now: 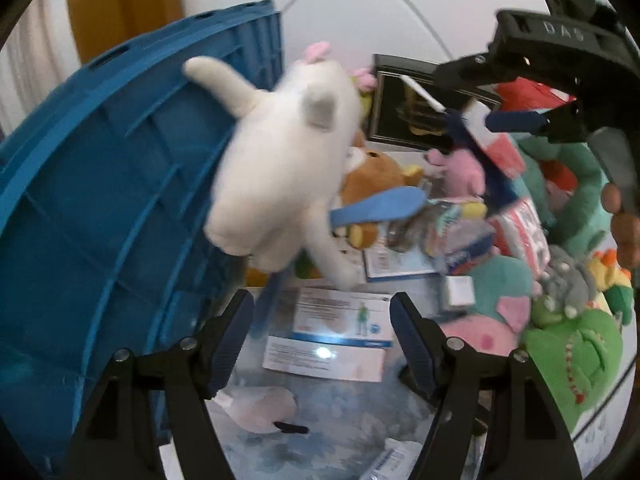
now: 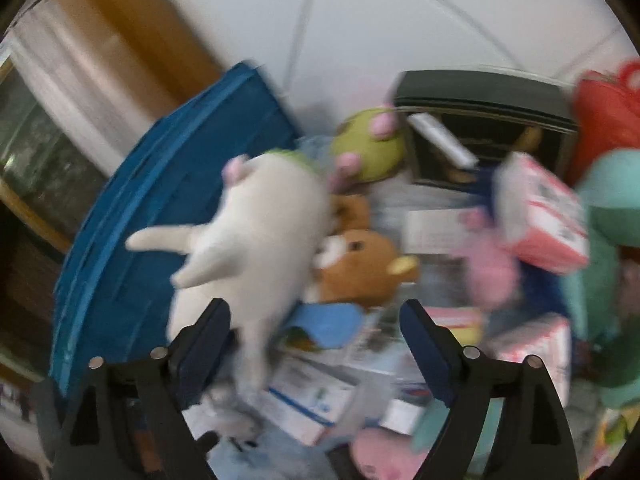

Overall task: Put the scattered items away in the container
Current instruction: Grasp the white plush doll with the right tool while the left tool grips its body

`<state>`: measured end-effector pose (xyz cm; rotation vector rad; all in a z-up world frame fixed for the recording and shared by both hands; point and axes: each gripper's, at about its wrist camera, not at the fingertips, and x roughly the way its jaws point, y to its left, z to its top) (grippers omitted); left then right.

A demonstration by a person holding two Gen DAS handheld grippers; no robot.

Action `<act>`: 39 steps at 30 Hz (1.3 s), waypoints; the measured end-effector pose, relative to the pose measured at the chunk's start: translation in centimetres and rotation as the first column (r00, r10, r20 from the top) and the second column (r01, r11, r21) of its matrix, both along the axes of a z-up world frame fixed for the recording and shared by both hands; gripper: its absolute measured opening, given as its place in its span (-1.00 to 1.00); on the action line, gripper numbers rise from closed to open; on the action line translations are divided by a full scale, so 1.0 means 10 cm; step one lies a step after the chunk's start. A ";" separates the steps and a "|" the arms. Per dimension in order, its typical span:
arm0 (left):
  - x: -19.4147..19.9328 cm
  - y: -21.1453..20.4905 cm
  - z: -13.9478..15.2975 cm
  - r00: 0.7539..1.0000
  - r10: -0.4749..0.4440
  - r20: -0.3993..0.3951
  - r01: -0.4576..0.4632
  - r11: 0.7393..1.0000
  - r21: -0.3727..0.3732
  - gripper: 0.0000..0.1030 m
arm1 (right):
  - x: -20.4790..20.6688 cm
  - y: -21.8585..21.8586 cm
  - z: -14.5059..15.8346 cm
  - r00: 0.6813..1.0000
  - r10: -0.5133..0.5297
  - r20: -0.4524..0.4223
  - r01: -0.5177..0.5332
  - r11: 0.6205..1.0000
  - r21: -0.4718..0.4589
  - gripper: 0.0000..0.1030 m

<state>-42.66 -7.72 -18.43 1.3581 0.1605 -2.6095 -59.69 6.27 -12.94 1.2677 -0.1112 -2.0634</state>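
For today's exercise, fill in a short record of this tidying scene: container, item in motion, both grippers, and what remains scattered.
Container: blue crate, at left
Item in motion: white plush cat, blurred, beside the crate wall, not held by either gripper
Left gripper: open, holding nothing
Right gripper: open, holding nothing
Remaining scattered: brown bear plush, green plush, leaflets

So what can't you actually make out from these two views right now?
- Inside of the blue crate: both views show only its outer wall, so its contents are hidden.
- White plush cat: motion-blurred in both views; what supports it is unclear.
- Right wrist view: smeared throughout, box labels unreadable.
- Brown bear: partly covered by the cat.
- Left tongs and right tongs: open, nothing between them.
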 end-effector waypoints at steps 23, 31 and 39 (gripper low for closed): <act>-0.36 -0.09 0.08 0.998 -0.044 -0.053 0.048 0.995 0.082 0.35 | -0.11 0.42 -0.93 0.983 -0.113 0.144 0.093 0.986 0.137 -0.80; -0.52 0.05 -0.23 0.996 -0.089 0.005 0.089 0.993 0.084 0.35 | 0.22 1.51 -1.30 0.946 -0.243 0.214 0.225 0.968 0.108 -0.89; -0.67 0.06 -0.56 0.991 -0.123 0.053 0.118 0.989 0.089 0.36 | 0.64 1.47 -0.82 0.976 -0.193 0.103 0.199 0.979 -0.053 0.05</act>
